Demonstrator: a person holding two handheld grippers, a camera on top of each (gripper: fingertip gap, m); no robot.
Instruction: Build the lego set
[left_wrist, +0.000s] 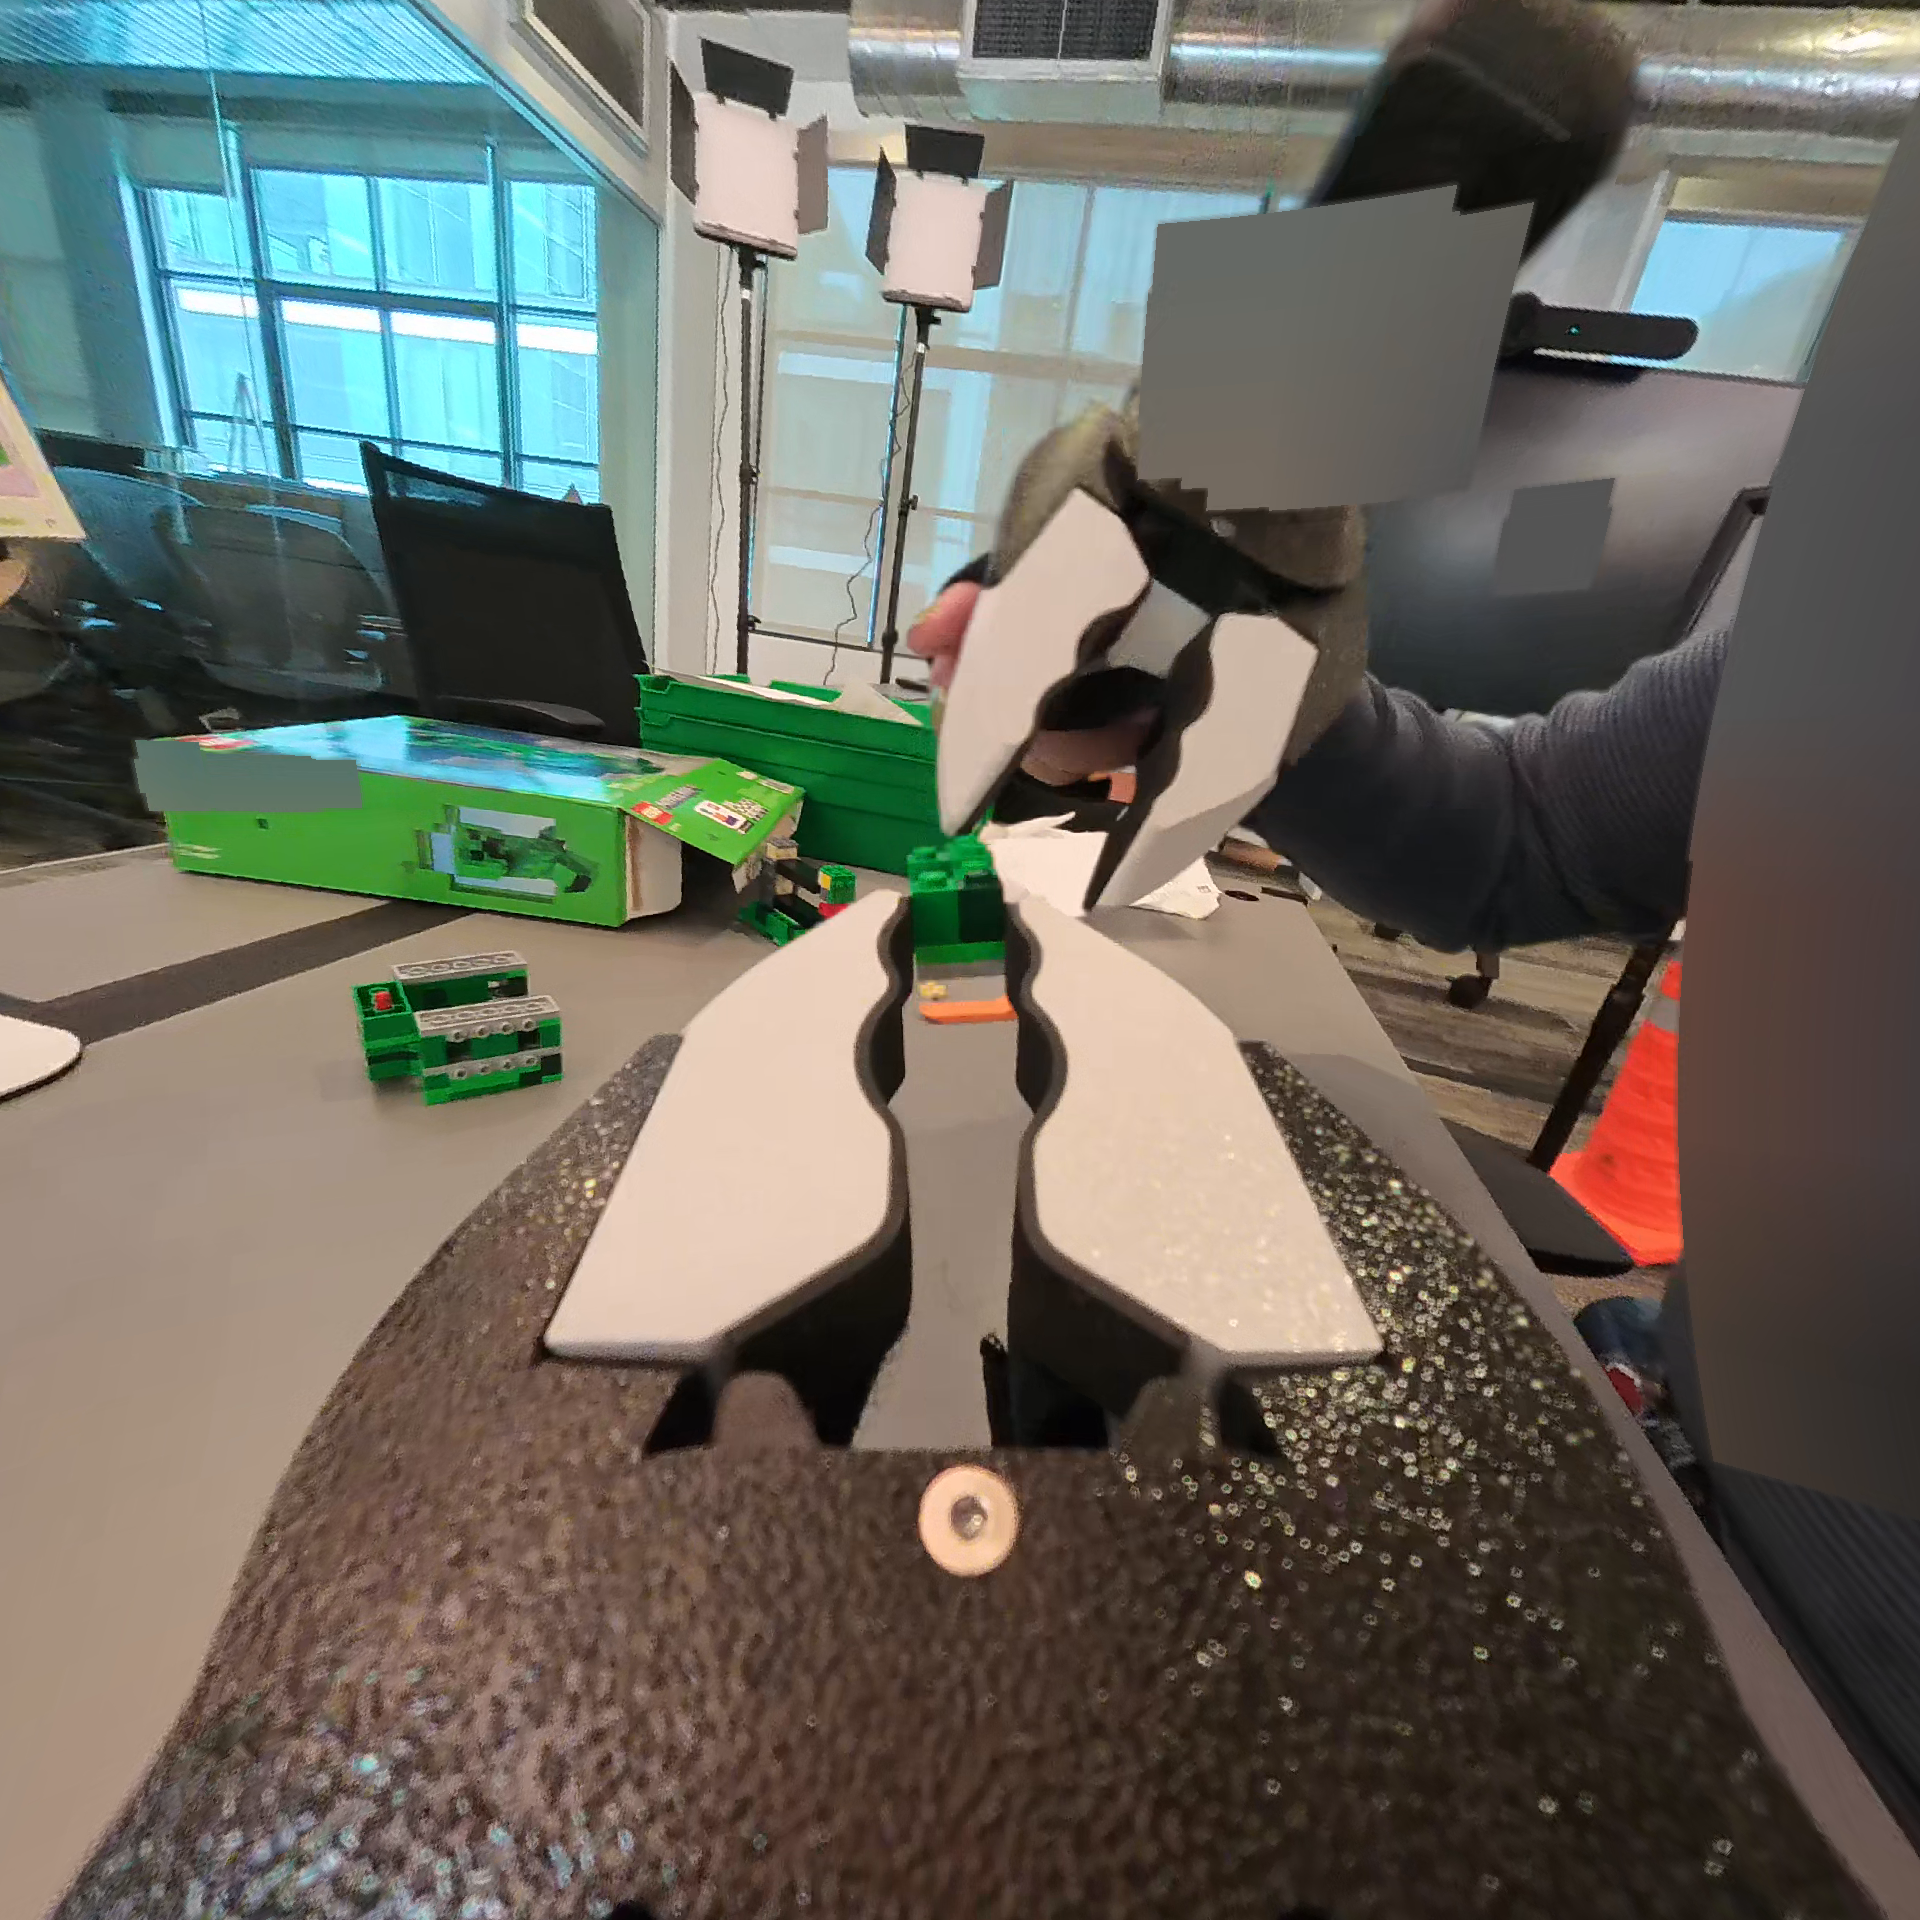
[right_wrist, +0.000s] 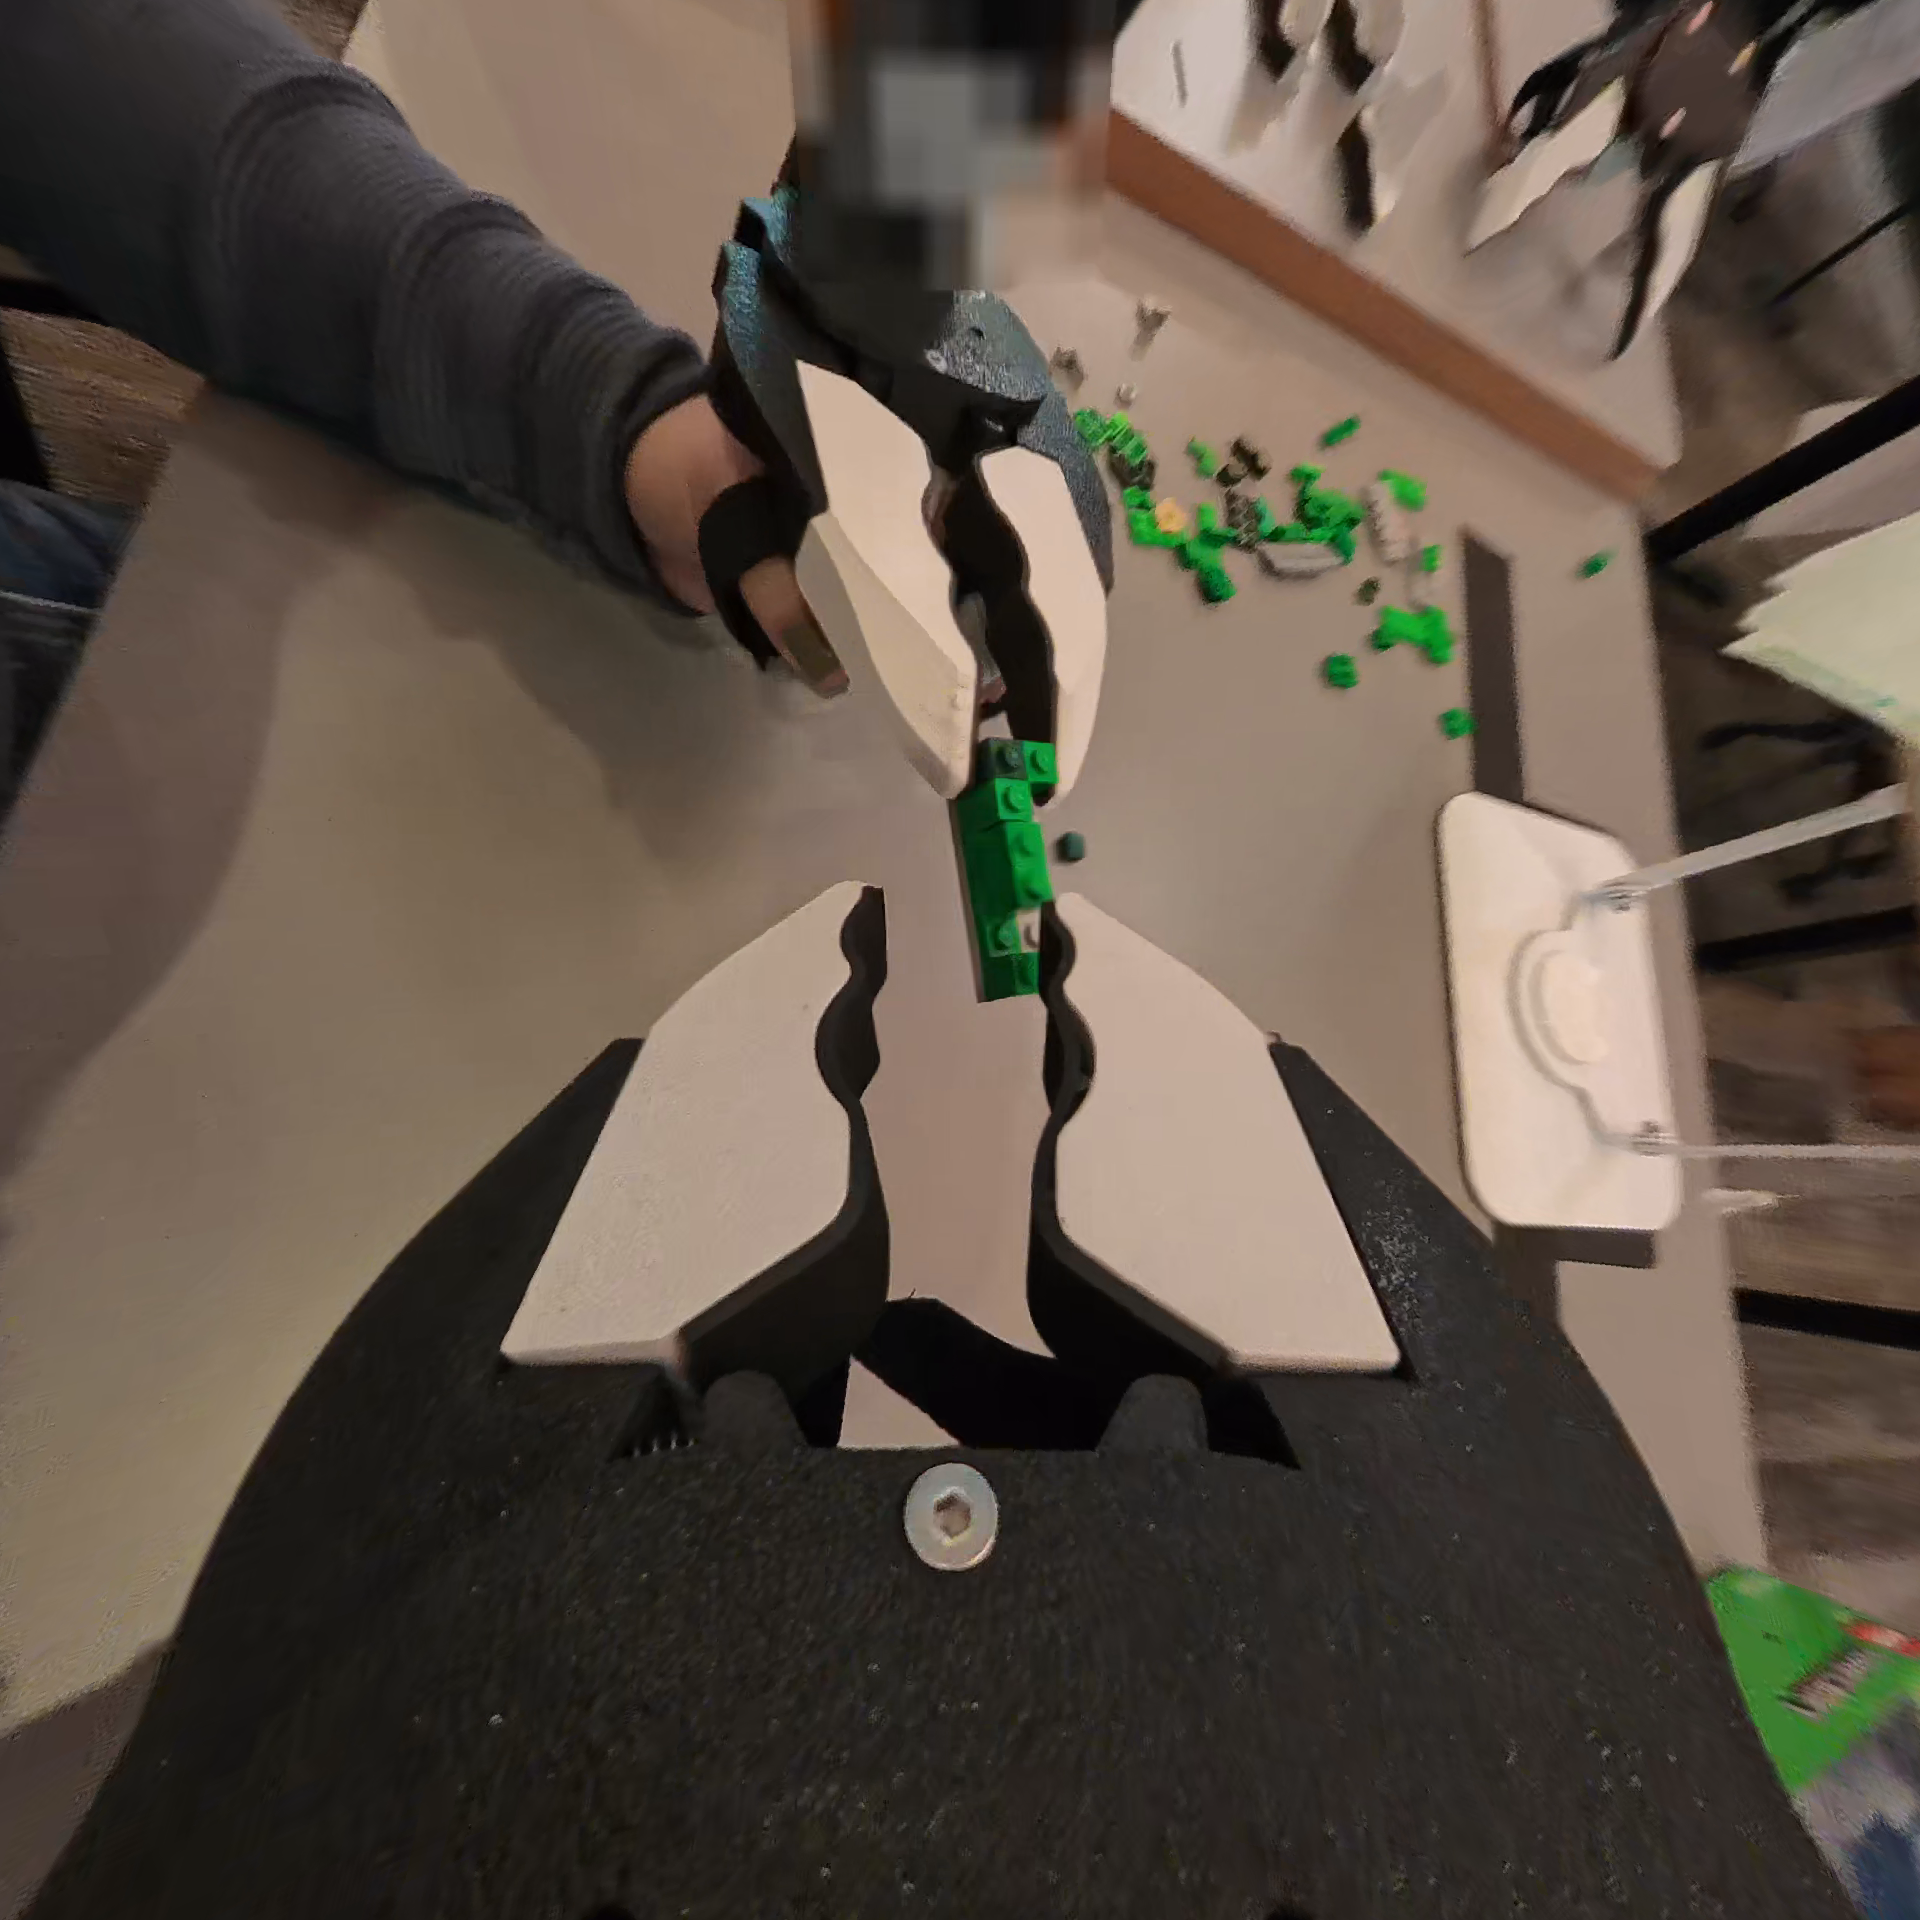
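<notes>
My left gripper (left_wrist: 958, 914) is shut on a green brick assembly (left_wrist: 956, 899) and holds it above the grey table (left_wrist: 260, 1247). In the right wrist view the left gripper (right_wrist: 1013, 774) grips the assembly's (right_wrist: 1003, 883) far end, and the rest hangs toward my right gripper. My right gripper (right_wrist: 966, 904) is open, with its right fingertip (right_wrist: 1070, 925) touching the assembly's near end. In the left wrist view the right gripper (left_wrist: 1034, 862) comes in from above, one tip at the assembly's top studs. A small orange plate (left_wrist: 966, 1010) lies on the table below.
A green and grey partial build (left_wrist: 462, 1029) stands to the left. A green set box (left_wrist: 416, 821) and stacked green trays (left_wrist: 810, 769) are behind. Loose green and grey bricks (right_wrist: 1278, 520) lie scattered farther off. A white stand base (right_wrist: 1558, 1018) sits on the table. An orange cone (left_wrist: 1631, 1143) stands off the table's edge. Left and right tips are no more than a few centimetres apart.
</notes>
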